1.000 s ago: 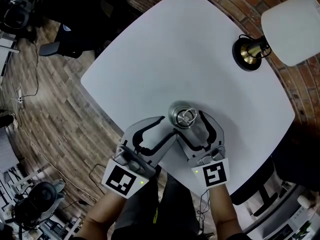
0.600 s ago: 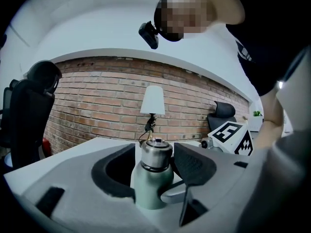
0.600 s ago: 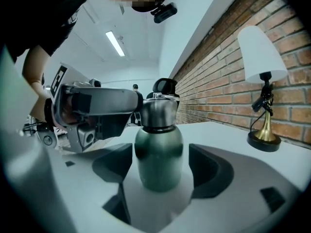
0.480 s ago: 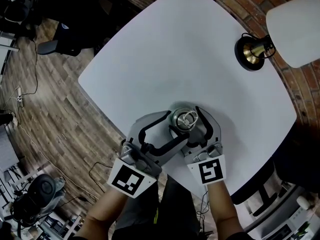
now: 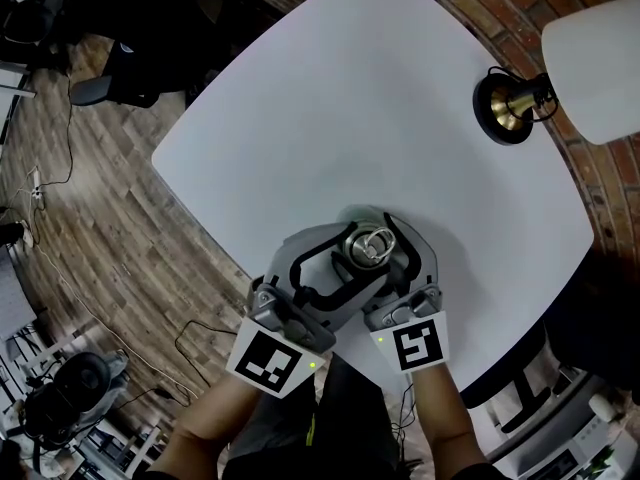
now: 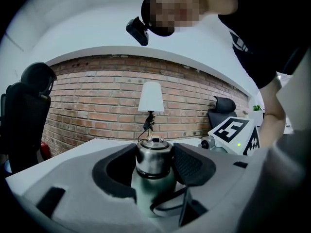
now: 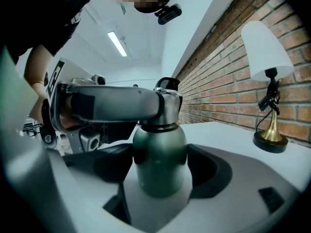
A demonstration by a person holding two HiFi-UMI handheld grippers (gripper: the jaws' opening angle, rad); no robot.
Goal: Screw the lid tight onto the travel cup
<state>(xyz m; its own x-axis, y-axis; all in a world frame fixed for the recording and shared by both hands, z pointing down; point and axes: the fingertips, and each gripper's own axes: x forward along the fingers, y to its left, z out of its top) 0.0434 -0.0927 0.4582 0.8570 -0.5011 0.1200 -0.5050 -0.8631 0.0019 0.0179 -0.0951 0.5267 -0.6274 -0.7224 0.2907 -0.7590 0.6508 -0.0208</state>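
The travel cup stands near the front edge of the white table (image 5: 340,98). It has a green body (image 7: 160,164) and a steel lid (image 5: 367,245) with a wire loop on top. My right gripper (image 5: 380,238) is shut on the green body low down, a pad against each side (image 7: 160,171). My left gripper (image 5: 362,253) reaches in from the left above it, and its pads sit against both sides of the lid (image 6: 153,159). In the right gripper view one left finger (image 7: 112,103) crosses at lid height. The cup stands upright.
A lamp with a brass base (image 5: 508,108) and a white shade (image 5: 600,38) stands at the table's far right corner, by the brick wall. A black office chair (image 6: 29,120) sits to the left. Wood floor with cables lies beyond the table's left edge.
My left gripper has swung right from beside the cup, spread its jaws, and come around the lid. The right gripper has stayed on the cup's body.
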